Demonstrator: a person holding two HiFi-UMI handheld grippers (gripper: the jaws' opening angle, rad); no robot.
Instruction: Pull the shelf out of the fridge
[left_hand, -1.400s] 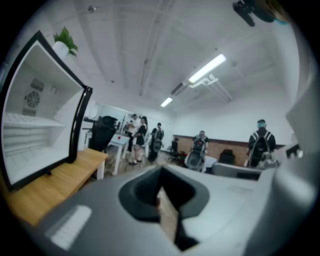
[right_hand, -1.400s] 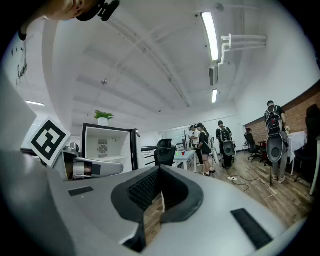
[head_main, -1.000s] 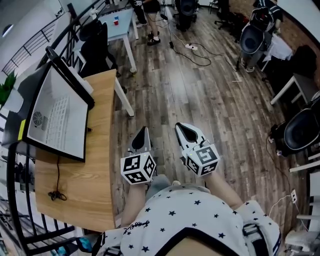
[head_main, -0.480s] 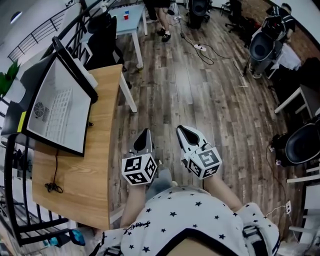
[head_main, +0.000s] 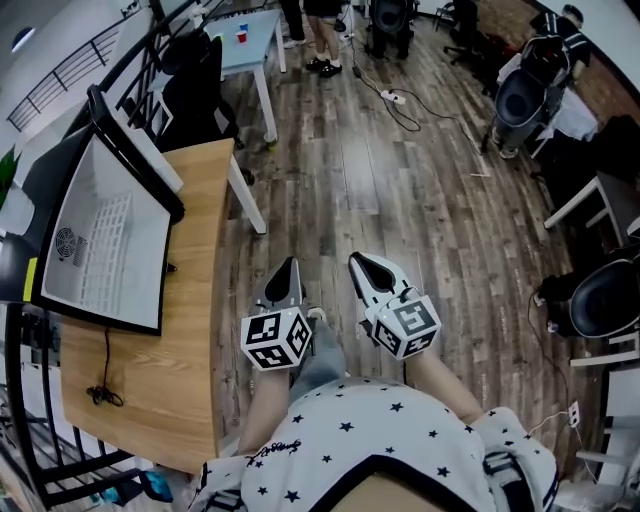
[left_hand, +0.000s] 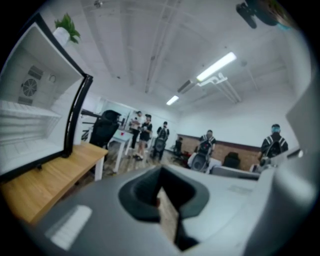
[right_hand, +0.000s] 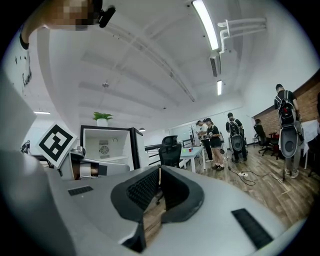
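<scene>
Both claws are pressed together and pinching nothing: the left gripper (head_main: 286, 272) and the right gripper (head_main: 365, 268) ride side by side in the lower middle of the head view, noses out over bare floorboards (head_main: 400, 190). Each one's own camera confirms it, the left gripper (left_hand: 161, 192) with its tips sealed and only the room beyond, the right gripper (right_hand: 159, 180) just the same. What's changed in the last second? Not the claws, which have kept their pose and their spacing. It's the surroundings that have slid: the wooden table (head_main: 190, 330) and the open fridge (head_main: 60, 290) on it now sit further toward the left edge, and the far white table (head_main: 245, 45) has shifted at the top. So the person is on the move, I'd say still on the approach. The shelf (head_main: 108, 228) sits inside the fridge, well apart from both claws and untouched; they'd need to swing left and open before any pull.
</scene>
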